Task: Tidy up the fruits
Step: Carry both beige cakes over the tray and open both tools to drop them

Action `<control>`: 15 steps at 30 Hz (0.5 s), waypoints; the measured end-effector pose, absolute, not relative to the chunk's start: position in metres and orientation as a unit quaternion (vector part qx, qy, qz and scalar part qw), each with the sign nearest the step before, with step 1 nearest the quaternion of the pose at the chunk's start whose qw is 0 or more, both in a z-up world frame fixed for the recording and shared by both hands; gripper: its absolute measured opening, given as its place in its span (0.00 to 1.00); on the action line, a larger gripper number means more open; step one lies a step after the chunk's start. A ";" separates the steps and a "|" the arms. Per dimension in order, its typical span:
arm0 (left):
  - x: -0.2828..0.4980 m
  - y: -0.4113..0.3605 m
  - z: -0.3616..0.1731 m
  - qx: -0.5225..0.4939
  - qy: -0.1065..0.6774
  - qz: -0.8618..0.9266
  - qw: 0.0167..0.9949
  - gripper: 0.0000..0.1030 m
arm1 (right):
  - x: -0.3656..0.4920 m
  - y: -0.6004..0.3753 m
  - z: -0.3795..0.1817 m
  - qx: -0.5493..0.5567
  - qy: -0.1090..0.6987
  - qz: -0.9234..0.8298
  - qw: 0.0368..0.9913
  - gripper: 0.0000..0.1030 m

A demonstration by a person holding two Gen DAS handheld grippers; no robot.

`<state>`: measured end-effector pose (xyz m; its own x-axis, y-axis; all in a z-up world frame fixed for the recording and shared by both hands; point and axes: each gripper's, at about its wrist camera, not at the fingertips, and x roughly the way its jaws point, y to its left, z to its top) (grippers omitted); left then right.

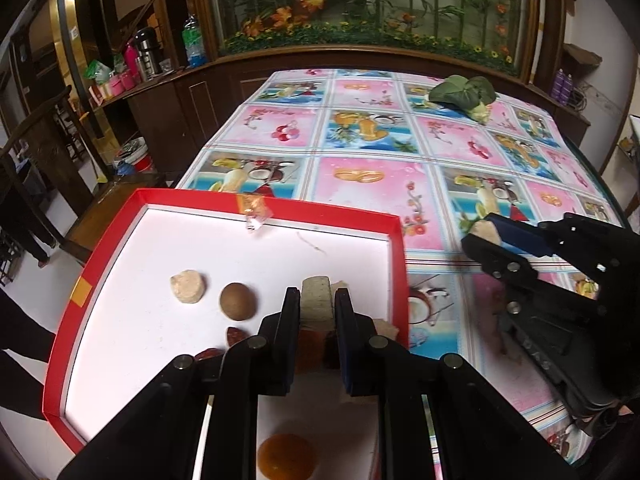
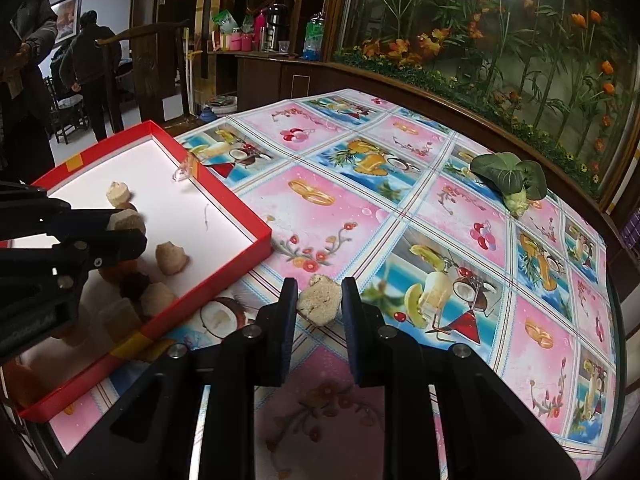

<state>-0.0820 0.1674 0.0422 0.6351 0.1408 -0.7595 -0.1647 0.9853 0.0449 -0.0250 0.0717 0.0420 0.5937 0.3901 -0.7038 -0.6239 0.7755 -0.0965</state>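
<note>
While both tongs are loaded, each carries 1 pale piece: the left tongs (image 1: pixel 318 300) are clamped on a squared beige block (image 1: pixel 316 295) held above the red tray (image 1: pixel 256 204), and the right tongs (image 2: pixel 320 298) pinch a crumbly beige chunk (image 2: pixel 320 299) over the worktop (image 2: pixel 420 208), just outside the tray's right wall; each piece sits at the fingertips, which probably keeps it clear of the linkage for a clean drop.

Nearest in the left wrist view, an orange disc (image 1: pixel 286 456) lies between the finger arms; beyond it the tray's white floor holds a dark red slice (image 1: pixel 236 335), a round brown fruit (image 1: pixel 238 300) and a beige lump (image 1: pixel 188 286), grouped close but mostly apart; so the sorting looks partly done. More pieces crowd the near right corner of the tray in the right wrist view (image 2: pixel 172 258).

Open room lies in the far half of the tray, where only a scrap of clear tape (image 1: pixel 256 222) hangs at the rim; the raised red wall is the edge to lift over, and I judge the right chunk must clear it before release. Farther off, the patterned cloth is bare up to a leafy green vegetable (image 1: pixel 464 94) near the far edge.
</note>
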 end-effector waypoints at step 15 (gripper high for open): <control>-0.085 0.179 0.041 -0.014 0.413 0.095 0.906 0.15 | -0.035 0.078 0.045 -0.150 0.335 0.302 0.880 0.23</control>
